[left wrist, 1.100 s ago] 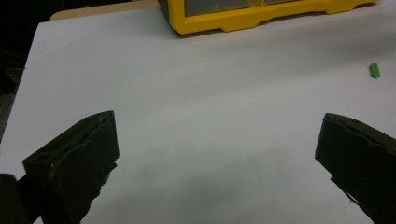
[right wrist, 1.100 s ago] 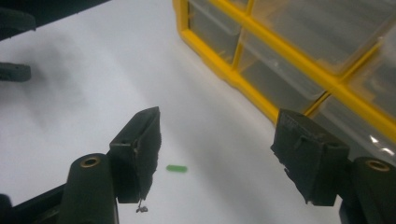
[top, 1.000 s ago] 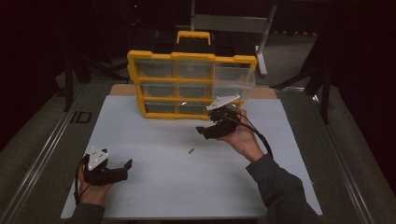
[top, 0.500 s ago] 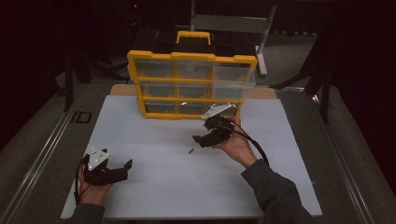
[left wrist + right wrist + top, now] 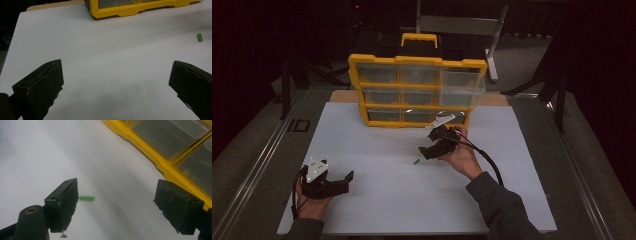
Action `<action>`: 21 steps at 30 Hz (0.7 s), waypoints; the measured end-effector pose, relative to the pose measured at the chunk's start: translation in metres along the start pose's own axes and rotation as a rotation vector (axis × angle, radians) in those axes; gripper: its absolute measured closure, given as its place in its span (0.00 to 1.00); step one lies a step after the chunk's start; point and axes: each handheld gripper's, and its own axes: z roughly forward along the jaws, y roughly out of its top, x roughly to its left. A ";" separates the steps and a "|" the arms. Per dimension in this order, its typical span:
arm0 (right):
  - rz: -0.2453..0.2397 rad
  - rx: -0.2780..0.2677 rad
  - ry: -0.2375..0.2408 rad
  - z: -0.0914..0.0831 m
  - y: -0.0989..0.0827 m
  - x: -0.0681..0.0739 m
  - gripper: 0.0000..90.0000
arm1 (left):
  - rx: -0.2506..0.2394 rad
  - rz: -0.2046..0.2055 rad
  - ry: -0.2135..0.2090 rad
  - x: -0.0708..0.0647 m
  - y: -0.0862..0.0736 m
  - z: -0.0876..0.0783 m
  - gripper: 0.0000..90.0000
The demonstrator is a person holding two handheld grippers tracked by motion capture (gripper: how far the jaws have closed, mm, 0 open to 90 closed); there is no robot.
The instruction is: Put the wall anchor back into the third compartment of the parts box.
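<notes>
right gripper (image 5: pixel 426 151) jaws just opening, spread, nothing pinched, just beside green bit (image 5: pixel 416 161) | left gripper (image 5: pixel 343 181) spread, empty | organizer (image 5: pixel 417 90) behind

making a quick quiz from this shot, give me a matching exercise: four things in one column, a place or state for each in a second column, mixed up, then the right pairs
Things
1. green piece
2. yellow drawer organizer
3. left gripper
4. right gripper

Places or states
A. stands at the far edge of the white sheet, top right drawer pulled out
B. open and empty, at the near left of the sheet
C. lies loose on the sheet, nothing touching it
D. jaws wide and just opening, nothing between them, close above the green piece

Pairs: 1-C, 2-A, 3-B, 4-D
</notes>
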 end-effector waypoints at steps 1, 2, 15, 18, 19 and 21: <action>0.003 -0.001 -0.006 0.002 -0.001 -0.001 0.21 | 0.000 0.001 0.000 0.000 0.000 0.000 0.00; 0.010 -0.001 -0.007 0.004 -0.003 -0.001 0.21 | 0.001 0.000 0.000 0.000 0.000 0.000 0.00; 0.035 0.047 -0.034 0.030 -0.015 -0.002 0.21 | 0.000 0.000 0.000 0.000 0.000 0.000 0.00; 0.027 0.064 -0.049 0.039 -0.015 0.002 0.21 | 0.001 0.001 0.000 0.000 0.000 0.000 0.00; 0.019 0.066 -0.049 0.041 -0.016 0.002 0.21 | 0.001 0.001 0.001 0.000 0.000 0.000 0.00; 0.023 0.070 -0.047 0.045 -0.016 0.003 0.21 | 0.001 0.001 0.000 0.000 0.000 0.000 0.00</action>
